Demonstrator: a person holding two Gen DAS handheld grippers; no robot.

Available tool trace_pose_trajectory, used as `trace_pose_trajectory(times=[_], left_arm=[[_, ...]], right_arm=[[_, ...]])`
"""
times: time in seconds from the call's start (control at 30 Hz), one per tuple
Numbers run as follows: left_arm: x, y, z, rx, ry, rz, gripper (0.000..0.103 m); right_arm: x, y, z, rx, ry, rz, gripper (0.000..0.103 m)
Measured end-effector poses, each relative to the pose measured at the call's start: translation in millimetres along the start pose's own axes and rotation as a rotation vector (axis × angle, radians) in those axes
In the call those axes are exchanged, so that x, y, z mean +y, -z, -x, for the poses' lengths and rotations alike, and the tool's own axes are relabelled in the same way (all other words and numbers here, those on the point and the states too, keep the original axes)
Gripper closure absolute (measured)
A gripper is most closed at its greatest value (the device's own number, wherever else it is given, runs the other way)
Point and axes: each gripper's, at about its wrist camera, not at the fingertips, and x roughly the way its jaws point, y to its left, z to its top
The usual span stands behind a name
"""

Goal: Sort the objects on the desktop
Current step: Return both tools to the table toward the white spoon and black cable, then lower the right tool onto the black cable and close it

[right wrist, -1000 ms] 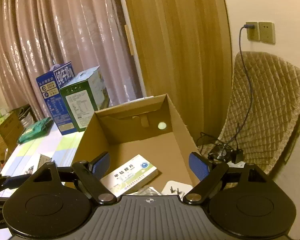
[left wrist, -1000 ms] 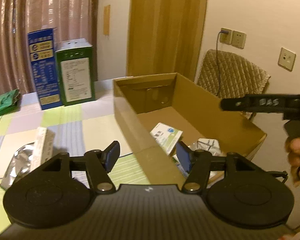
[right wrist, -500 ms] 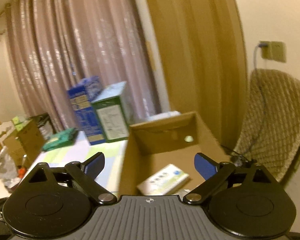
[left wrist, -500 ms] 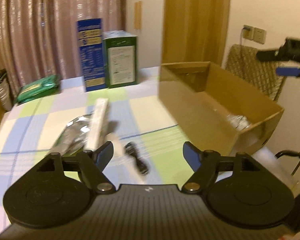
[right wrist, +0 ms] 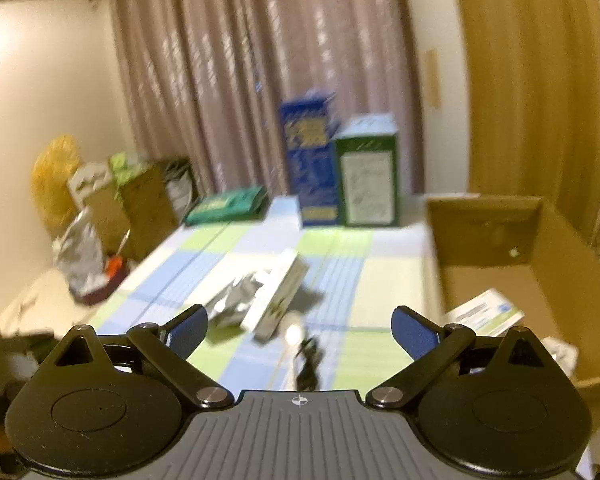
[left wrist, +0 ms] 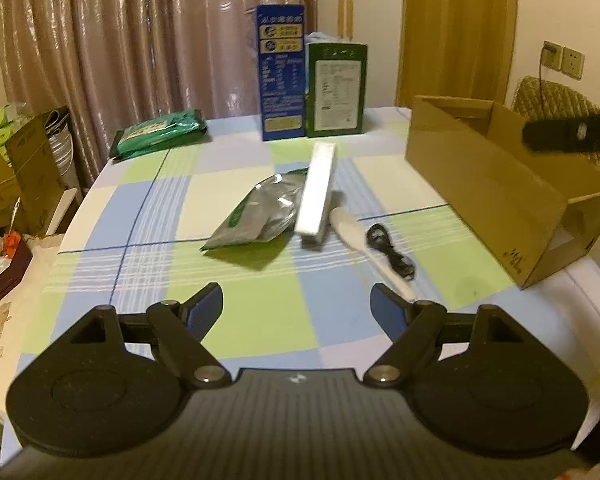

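A silver foil pouch, a long white box, a white spoon-like tool and a coiled black cable lie mid-table on the checked cloth. The open cardboard box stands at the right. My left gripper is open and empty, above the near table, short of these items. My right gripper is open and empty, above the cable. The white box and pouch lie beyond it. The cardboard box holds a medicine box.
A blue carton and a green carton stand at the table's far edge, with a green packet to their left. Cardboard boxes and clutter sit off the left side. The other gripper shows at far right.
Both grippers have swung left, away from the cardboard box, toward the items at mid-table. The left one pulled back and opened wider. Neither holds anything.
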Motion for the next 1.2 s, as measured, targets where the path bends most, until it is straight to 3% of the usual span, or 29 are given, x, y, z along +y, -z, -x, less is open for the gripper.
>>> trace_pose_trajectory(times=[0.2,0.5,0.7,1.2], left_arm=[[21,4,-12,0.015,-0.006,0.021,0.021],[32,6,-57,0.086,-0.011,0.021,0.017],[30,7,-76,0.068,-0.037,0.013,0.014],[25,9,-98,0.103,-0.053,0.015,0.001]], right_arm=[[17,22,-41,0.084,-0.01,0.047,0.007],[1,48,-89,0.178,0.011,0.052,0.007],[-13,53,-115,0.223,0.019,0.022,0.018],[-29,52,-141,0.19,0.065,-0.006,0.018]])
